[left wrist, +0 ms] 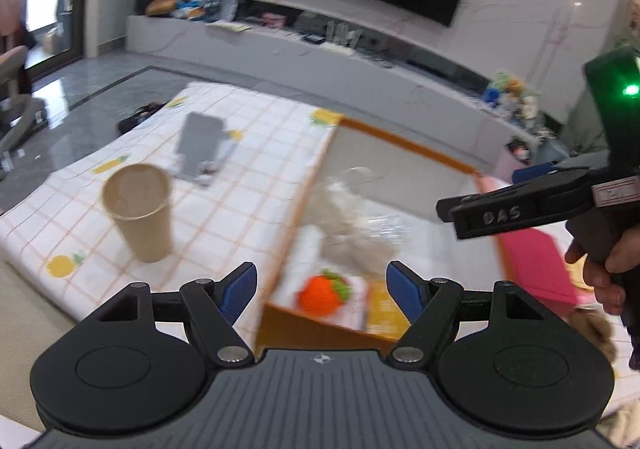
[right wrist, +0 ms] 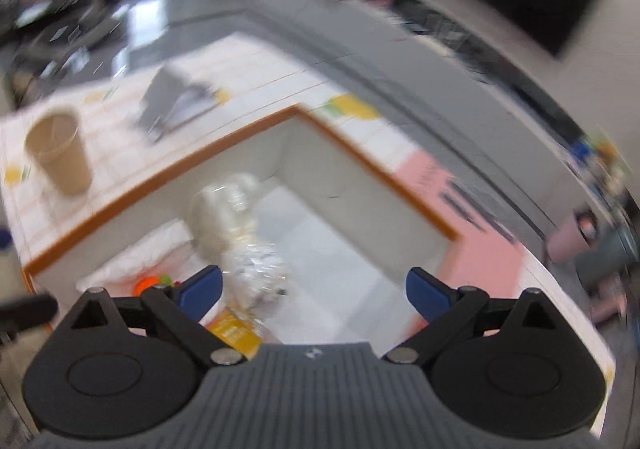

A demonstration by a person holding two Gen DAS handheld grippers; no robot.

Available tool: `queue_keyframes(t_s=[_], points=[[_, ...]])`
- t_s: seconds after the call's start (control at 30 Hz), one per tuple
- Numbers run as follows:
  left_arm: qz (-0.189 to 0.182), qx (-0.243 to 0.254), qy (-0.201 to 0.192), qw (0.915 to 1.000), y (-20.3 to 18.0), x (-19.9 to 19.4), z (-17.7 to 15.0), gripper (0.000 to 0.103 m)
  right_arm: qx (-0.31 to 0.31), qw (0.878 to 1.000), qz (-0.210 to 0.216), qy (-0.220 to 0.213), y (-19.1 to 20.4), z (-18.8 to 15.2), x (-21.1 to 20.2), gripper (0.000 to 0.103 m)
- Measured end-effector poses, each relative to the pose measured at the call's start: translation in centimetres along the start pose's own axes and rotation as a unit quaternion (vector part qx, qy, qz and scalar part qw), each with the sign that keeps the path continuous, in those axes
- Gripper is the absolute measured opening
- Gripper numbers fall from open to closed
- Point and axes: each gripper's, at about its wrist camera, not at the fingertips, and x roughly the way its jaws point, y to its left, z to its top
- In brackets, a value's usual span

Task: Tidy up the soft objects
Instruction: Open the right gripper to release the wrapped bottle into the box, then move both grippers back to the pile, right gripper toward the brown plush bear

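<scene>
A box with an orange rim (left wrist: pixel 404 141) (right wrist: pixel 360 157) and white inner walls stands on the checked tablecloth. Inside lie a fluffy white soft toy in clear wrap (left wrist: pixel 352 225) (right wrist: pixel 228 217), an orange knitted toy with green leaves (left wrist: pixel 322 295) (right wrist: pixel 146 285), a white cloth (left wrist: pixel 304 253) (right wrist: pixel 140 253) and a yellow packet (right wrist: pixel 236 331). My left gripper (left wrist: pixel 322 285) hovers open over the box's near edge, nothing between its blue pads. My right gripper (right wrist: pixel 314 285) hangs open above the box's inside, empty; its finger (left wrist: pixel 500 209) shows at the right of the left wrist view, held by a hand.
A tan paper cup (left wrist: pixel 140 209) (right wrist: pixel 60 153) and a grey stand (left wrist: pixel 200 147) (right wrist: pixel 172 97) sit left of the box. A pink sheet (left wrist: pixel 536 265) (right wrist: pixel 480 261) lies right of it, with a brown fuzzy thing (left wrist: pixel 596 325) nearby. A TV console runs behind.
</scene>
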Motion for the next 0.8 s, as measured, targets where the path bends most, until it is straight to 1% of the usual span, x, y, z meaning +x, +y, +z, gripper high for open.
queue_keyframes(t_s=[0.07, 0.1, 0.13, 0.17, 0.2, 0.23, 0.3, 0.33, 0.37, 0.4, 0.43, 0.47, 0.53, 0.57, 0.6, 0.63, 0.7, 0.8], points=[[-0.026, 0.007, -0.006, 0.9996, -1.2, -0.7, 0.0, 0.087, 0.036, 0.999, -0.013, -0.008, -1.5, -1.0, -2.3, 0.097], [-0.042, 0.011, -0.006, 0.9991, -1.8, -1.0, -0.1, 0.087, 0.057, 0.998, -0.027, -0.018, -2.9, -2.2, -4.6, 0.097], [-0.056, 0.015, -0.007, 0.9983, -2.5, -1.3, -0.2, 0.087, 0.057, 0.998, -0.027, -0.018, -2.9, -2.2, -4.6, 0.097], [-0.064, 0.020, -0.007, 0.9977, -3.2, -1.6, -0.3, 0.087, 0.065, 0.997, -0.042, -0.026, -3.5, -3.0, -5.9, 0.097], [-0.071, 0.026, -0.008, 0.9971, -4.0, -1.8, -0.4, 0.087, 0.088, 0.992, -0.071, -0.051, -4.9, -5.0, -8.6, 0.097], [-0.075, 0.031, -0.009, 0.9967, -4.7, -2.0, -0.6, 0.087, 0.088, 0.992, -0.071, -0.051, -4.9, -5.0, -8.6, 0.099], [-0.084, 0.042, -0.006, 0.9956, -6.1, -2.2, -1.0, 0.087, 0.117, 0.986, -0.097, -0.074, -6.3, -7.6, -11.0, 0.100], [-0.089, 0.047, -0.003, 0.9949, -6.8, -2.2, -1.3, 0.087, 0.127, 0.983, -0.104, -0.079, -7.0, -9.0, -12.0, 0.100], [-0.091, 0.050, 0.002, 0.9946, -7.3, -2.2, -1.6, 0.087, 0.133, 0.982, -0.113, -0.078, -7.7, -10.3, -12.6, 0.100], [-0.090, 0.055, 0.005, 0.9945, -8.1, -2.2, -1.9, 0.087, 0.136, 0.977, -0.151, -0.067, -8.8, -12.8, -13.5, 0.100], [-0.090, 0.063, 0.004, 0.9939, -8.9, -2.3, -2.4, 0.087, 0.134, 0.975, -0.167, -0.062, -9.4, -13.9, -13.8, 0.100], [-0.090, 0.074, -0.001, 0.9932, -9.9, -2.5, -2.9, 0.087, 0.134, 0.975, -0.167, -0.062, -9.4, -13.9, -13.8, 0.100], [-0.082, 0.098, -0.003, 0.9919, -12.1, -2.7, -3.9, 0.087, 0.144, 0.970, -0.185, -0.058, -10.7, -16.2, -14.5, 0.100], [-0.080, 0.111, -0.006, 0.9906, -13.1, -2.8, -4.4, 0.087, 0.159, 0.965, -0.198, -0.058, -11.4, -17.3, -14.8, 0.100], [-0.083, 0.124, -0.011, 0.9887, -14.0, -2.8, -5.0, 0.088, 0.189, 0.953, -0.231, -0.055, -12.9, -19.3, -15.1, 0.100], [-0.087, 0.137, -0.015, 0.9865, -14.8, -2.9, -5.5, 0.088, 0.189, 0.953, -0.231, -0.055, -12.9, -19.3, -15.1, 0.100], [-0.095, 0.163, -0.022, 0.9817, -16.3, -2.6, -6.6, 0.088, 0.217, 0.942, -0.249, -0.055, -14.5, -21.3, -15.1, 0.100], [-0.098, 0.190, -0.033, 0.9763, -18.0, -1.7, -8.3, 0.088, 0.264, 0.927, -0.259, -0.054, -16.8, -24.1, -14.4, 0.100]])
